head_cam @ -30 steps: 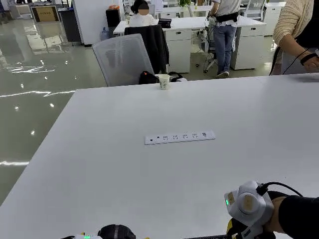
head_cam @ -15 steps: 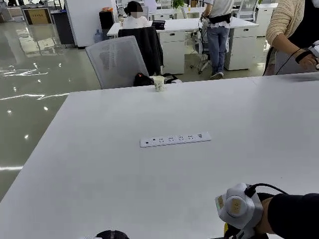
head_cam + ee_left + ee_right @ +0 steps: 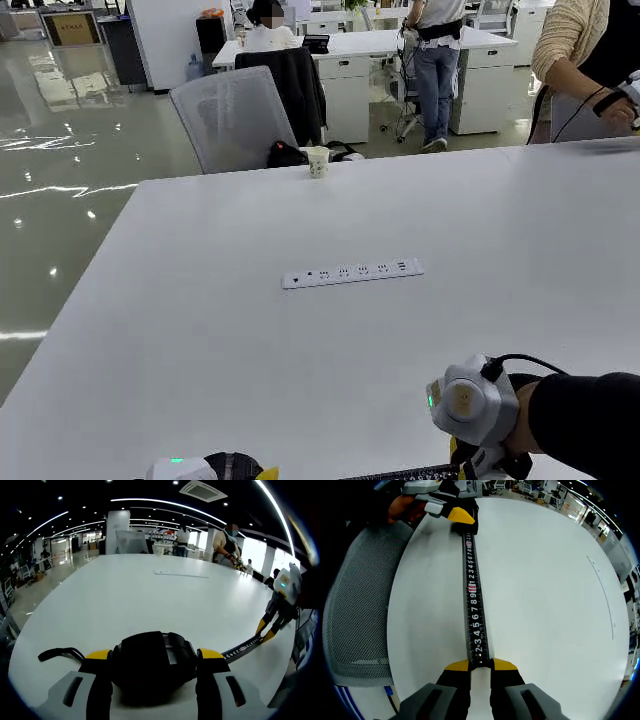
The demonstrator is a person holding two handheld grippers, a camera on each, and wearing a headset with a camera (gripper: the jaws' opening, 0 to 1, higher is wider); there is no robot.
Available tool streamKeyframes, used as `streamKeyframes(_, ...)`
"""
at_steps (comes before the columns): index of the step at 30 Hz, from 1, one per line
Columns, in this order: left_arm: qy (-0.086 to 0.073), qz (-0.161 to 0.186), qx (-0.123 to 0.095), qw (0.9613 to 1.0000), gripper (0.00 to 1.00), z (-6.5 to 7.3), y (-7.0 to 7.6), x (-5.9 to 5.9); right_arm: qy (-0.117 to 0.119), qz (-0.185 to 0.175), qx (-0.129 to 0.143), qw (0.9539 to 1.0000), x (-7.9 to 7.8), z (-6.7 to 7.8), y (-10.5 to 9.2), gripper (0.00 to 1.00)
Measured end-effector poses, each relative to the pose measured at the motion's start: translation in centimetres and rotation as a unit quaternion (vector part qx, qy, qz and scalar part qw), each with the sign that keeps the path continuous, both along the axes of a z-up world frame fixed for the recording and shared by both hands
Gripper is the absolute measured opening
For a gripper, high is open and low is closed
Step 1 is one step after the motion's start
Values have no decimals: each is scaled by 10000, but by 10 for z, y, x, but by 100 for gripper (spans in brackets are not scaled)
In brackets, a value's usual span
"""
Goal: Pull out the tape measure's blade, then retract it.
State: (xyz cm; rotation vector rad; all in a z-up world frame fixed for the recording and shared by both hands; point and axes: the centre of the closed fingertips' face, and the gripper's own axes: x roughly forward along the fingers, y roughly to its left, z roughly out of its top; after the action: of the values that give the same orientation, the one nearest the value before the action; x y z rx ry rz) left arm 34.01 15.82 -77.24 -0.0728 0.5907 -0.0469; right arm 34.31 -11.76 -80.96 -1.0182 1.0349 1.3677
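Note:
A black tape measure case (image 3: pixel 152 662) sits between the yellow-tipped jaws of my left gripper (image 3: pixel 156 654), which is shut on it. Its black blade (image 3: pixel 242 647) runs right across the white table (image 3: pixel 130 595) to my right gripper (image 3: pixel 267 630). In the right gripper view the numbered blade (image 3: pixel 472 595) lies flat and stretched out, its end pinched by my shut right gripper (image 3: pixel 481 664), with the left gripper (image 3: pixel 460 515) at its far end. In the head view the right gripper (image 3: pixel 465 462) and the blade (image 3: pixel 400 472) sit at the bottom edge, the left gripper (image 3: pixel 215 468) at the bottom left.
A white power strip (image 3: pixel 352 272) lies mid-table and a paper cup (image 3: pixel 318 161) stands at the far edge. A grey chair (image 3: pixel 232 118) is behind the table, a person (image 3: pixel 590 60) at its far right. A grey mesh chair (image 3: pixel 360 605) sits by the near edge.
The head camera has shifted slightly. The right gripper has drifted a little to the left, toward the left gripper; both stay shut, on the blade and the case.

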Motion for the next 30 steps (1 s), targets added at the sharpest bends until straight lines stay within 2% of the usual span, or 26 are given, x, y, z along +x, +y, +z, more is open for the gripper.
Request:
streamKeyframes(4,79,-26,63,9999,62,-2,0,0,20,-39,59,10000,0,-1,0,10)
streamKeyframes(16,89,-64,87,9999,62,-1,0,0,-4,-104,-59,9999,-1,0,2,11)
streamKeyframes(22,232,-93,28,9997,62,-4,1,0,6,-174,-84,9998,-1,0,3,11)
streamKeyframes(30,227,-95,18,9997,62,-3,0,1,10,-238,-87,9997,0,0,4,11)
